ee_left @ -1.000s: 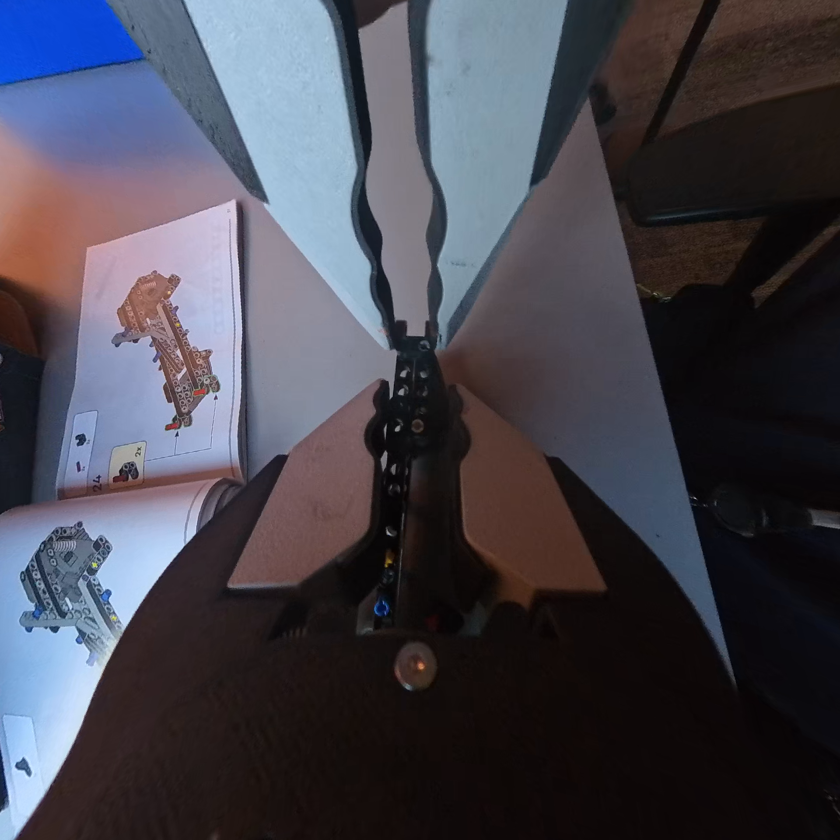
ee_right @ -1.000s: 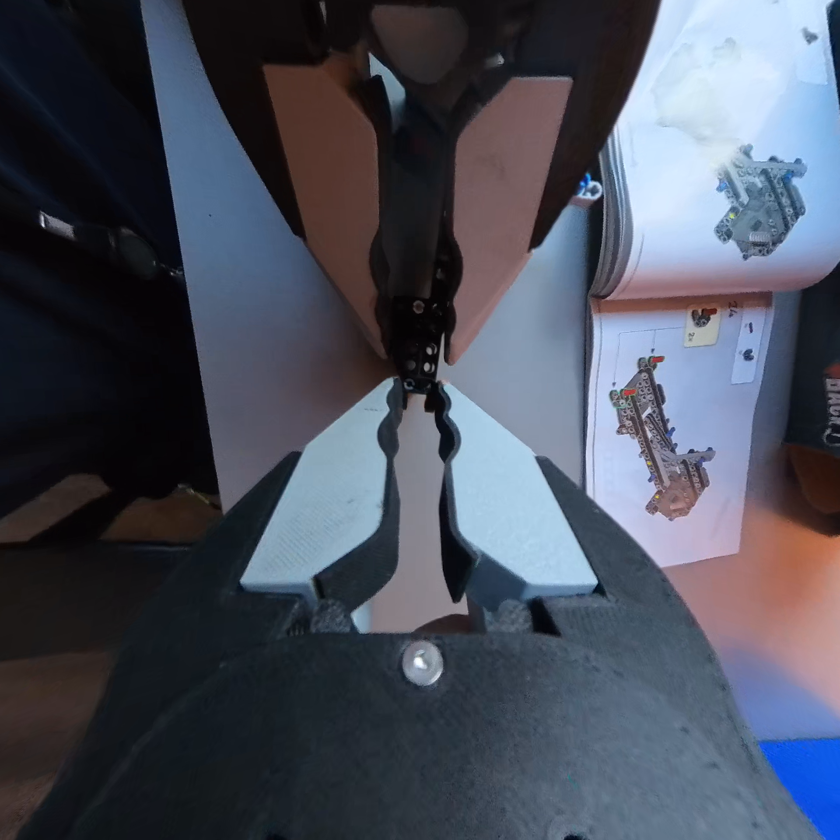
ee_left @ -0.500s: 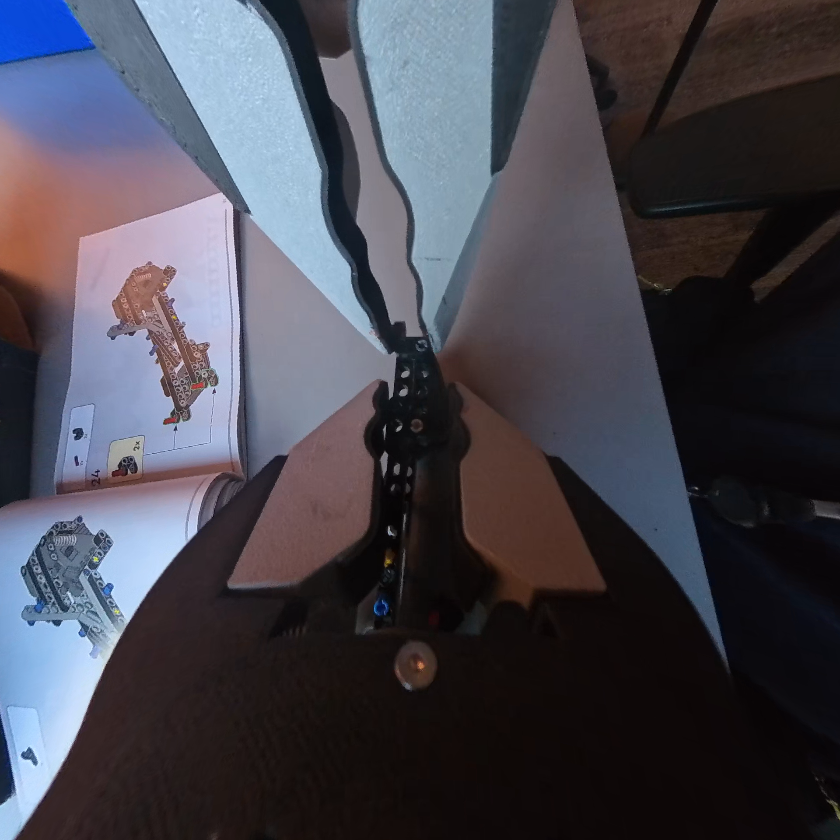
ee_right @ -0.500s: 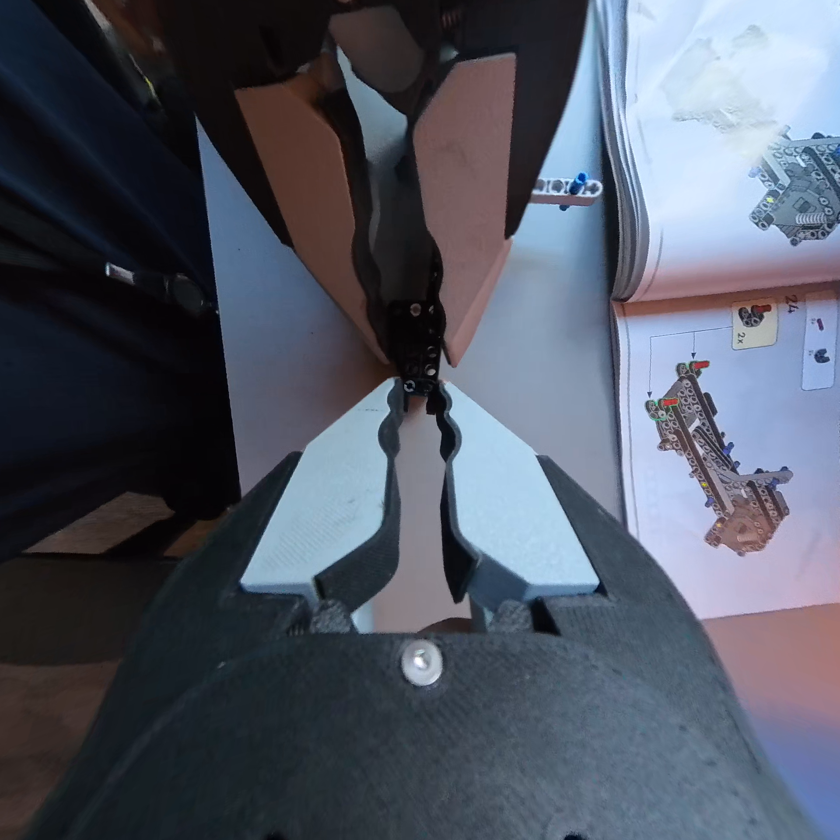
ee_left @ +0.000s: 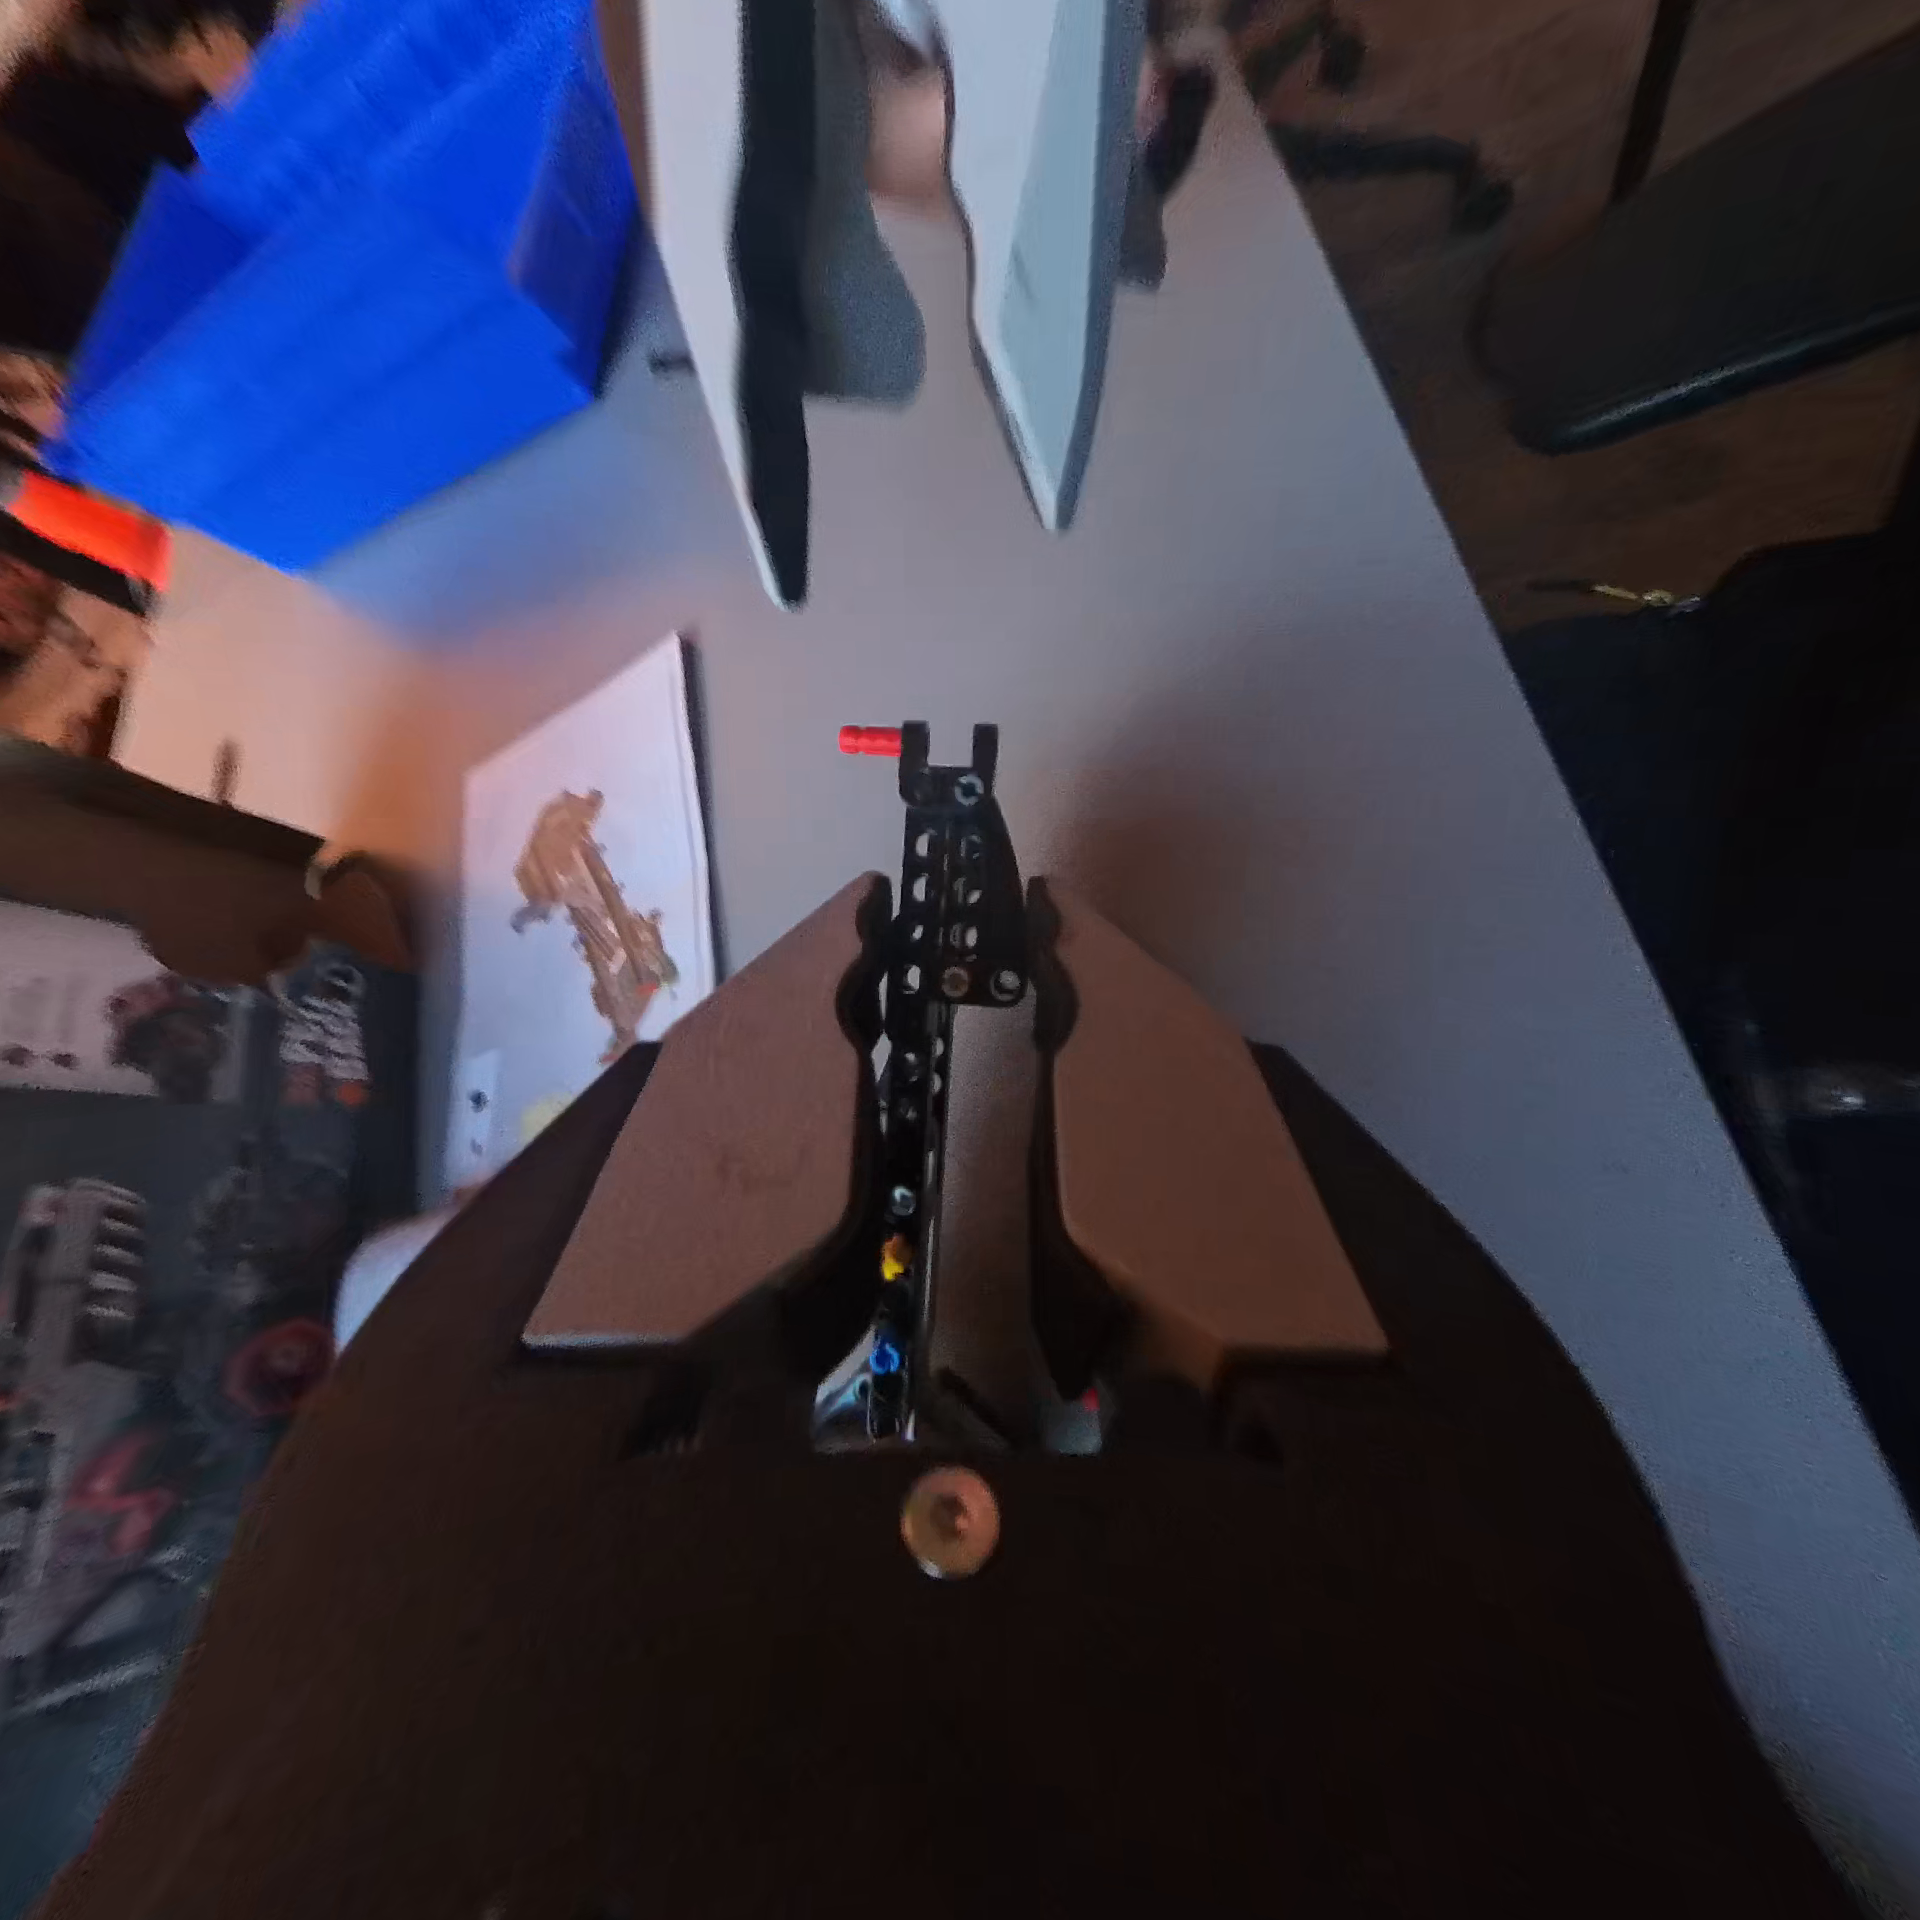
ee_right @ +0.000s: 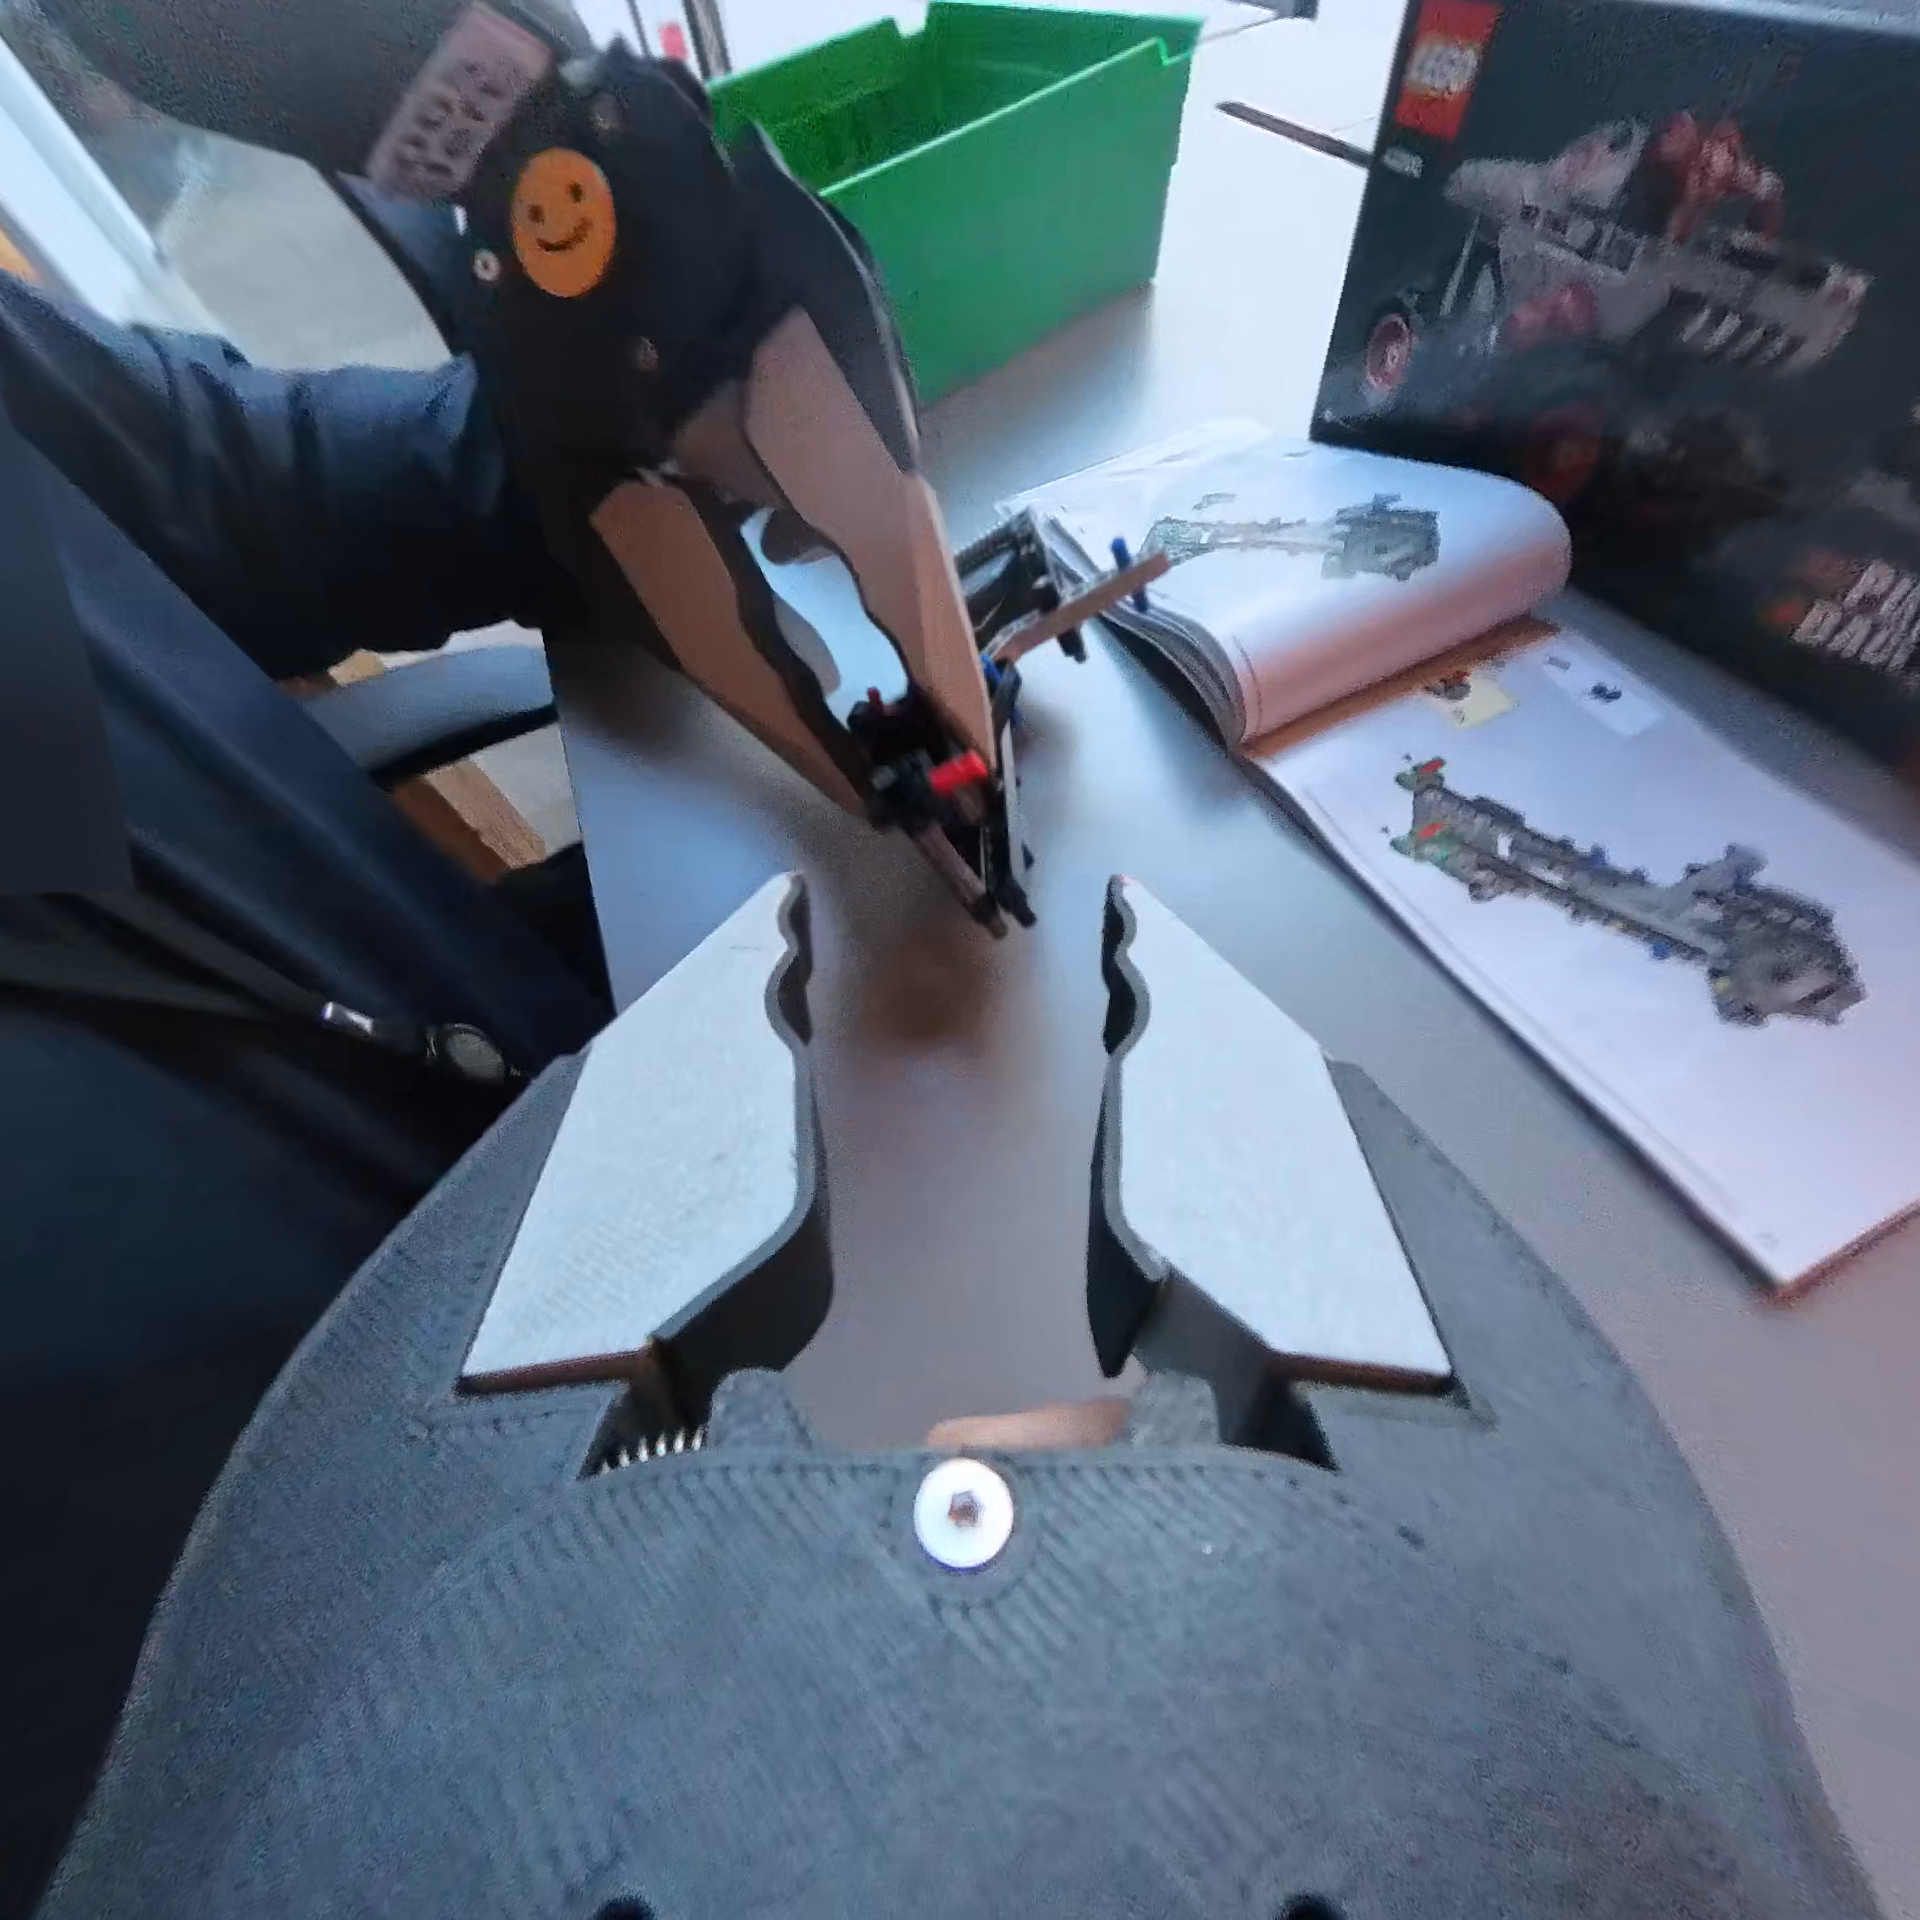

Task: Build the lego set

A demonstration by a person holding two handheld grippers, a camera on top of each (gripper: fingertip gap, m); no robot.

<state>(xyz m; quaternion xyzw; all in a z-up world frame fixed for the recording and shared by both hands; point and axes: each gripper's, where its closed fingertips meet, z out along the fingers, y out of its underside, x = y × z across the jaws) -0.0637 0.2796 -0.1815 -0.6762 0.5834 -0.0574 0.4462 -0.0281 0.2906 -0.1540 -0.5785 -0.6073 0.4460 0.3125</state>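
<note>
My left gripper [ee_left: 954, 904] has tan fingers and is shut on a long black lego assembly [ee_left: 951, 883]. The assembly's forked tip sticks out past the fingertips, and a red pin [ee_left: 868, 740] juts sideways from it. In the right wrist view the left gripper [ee_right: 925, 779] points down at the grey table [ee_right: 1195, 790], with the assembly [ee_right: 977, 862] and the red pin [ee_right: 956, 774] between its fingers. My right gripper [ee_right: 956, 894] has pale grey fingers. It is open, empty, and a short way back from the assembly. It also shows at the top of the left wrist view [ee_left: 923, 556].
An open instruction booklet [ee_right: 1558, 831] lies right of the assembly, with the lego box [ee_right: 1621, 312] standing behind it. A green bin [ee_right: 997, 208] stands at the back and a blue bin [ee_left: 343, 312] off to one side. A person's dark sleeve [ee_right: 260, 468] and the table edge [ee_right: 582, 831] are at the left. The grippers' ends are close to 5 cm from one another.
My right gripper has let go of the assembly's tip, opened wide and drawn back. A red pin now shows on that tip. Both views have swung, and the left gripper still holds the assembly.
</note>
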